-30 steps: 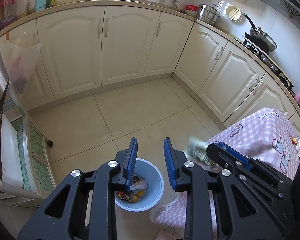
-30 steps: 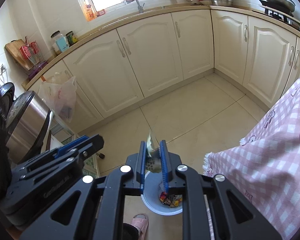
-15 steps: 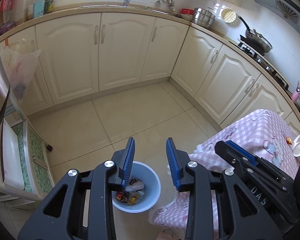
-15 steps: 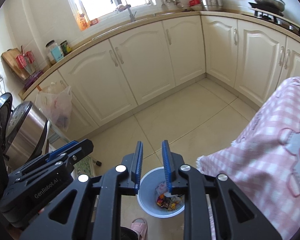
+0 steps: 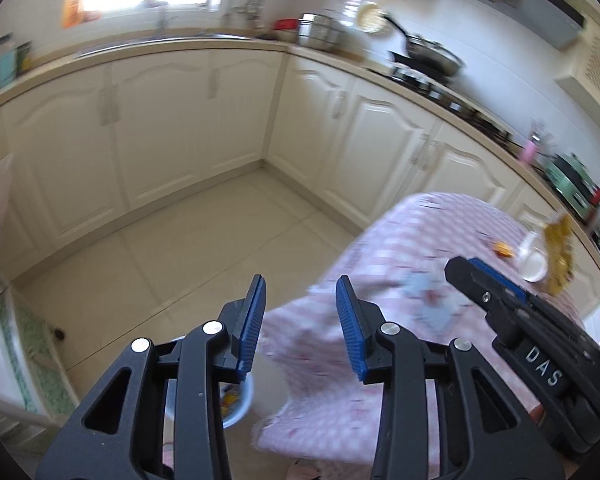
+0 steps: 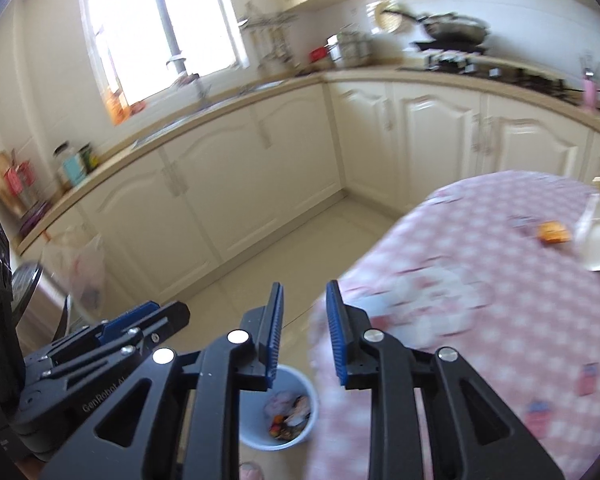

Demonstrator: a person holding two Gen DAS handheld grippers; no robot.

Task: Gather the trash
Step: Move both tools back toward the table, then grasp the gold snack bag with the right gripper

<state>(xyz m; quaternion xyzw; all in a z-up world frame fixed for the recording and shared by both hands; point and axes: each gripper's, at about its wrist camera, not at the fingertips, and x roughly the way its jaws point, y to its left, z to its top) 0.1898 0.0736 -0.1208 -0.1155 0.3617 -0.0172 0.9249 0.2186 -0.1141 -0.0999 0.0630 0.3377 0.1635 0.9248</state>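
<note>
Below right tool [image 6: 302, 334]: trash bin [image 6: 278, 414].

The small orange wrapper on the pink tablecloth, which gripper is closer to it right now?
Right. The right gripper reaches over the tablecloth towards the orange wrapper; the left gripper sits beside it, further away, near the bin.

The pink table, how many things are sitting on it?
3 that I can see: a small orange wrapper, a white cup beside it, and a yellow packet behind the cup. The table's far side is out of view.

Home kitchen: cabinets [image 5: 188, 120], stove [image 6: 452, 58], sink [image 6: 204, 96].
</note>
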